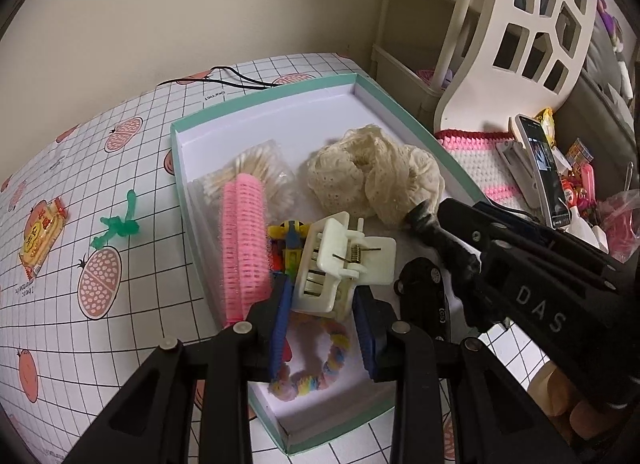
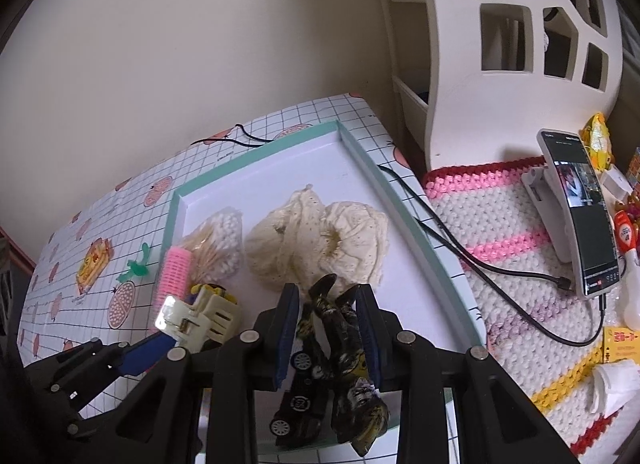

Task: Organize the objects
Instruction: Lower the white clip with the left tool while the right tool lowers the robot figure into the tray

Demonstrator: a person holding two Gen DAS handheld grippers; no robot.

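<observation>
Left wrist view: the left gripper (image 1: 322, 314) is clamped on a cream claw clip (image 1: 340, 264), which sits at its twelve o'clock over the teal-rimmed tray (image 1: 256, 103) on the desk (image 1: 100, 191). A pink roller (image 1: 244, 248) lies at ten o'clock.

Right wrist view: the right gripper (image 2: 328, 328) grips a dark patterned hair clip (image 2: 344, 344) between its pads, above a black toy car (image 2: 302, 396) in the tray. The cream scrunchie (image 2: 320, 236) lies at twelve o'clock.

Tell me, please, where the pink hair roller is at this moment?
The pink hair roller lies inside the teal-rimmed tray, along its left wall in the left wrist view, between the bag of cotton swabs and the white claw clip.
</observation>
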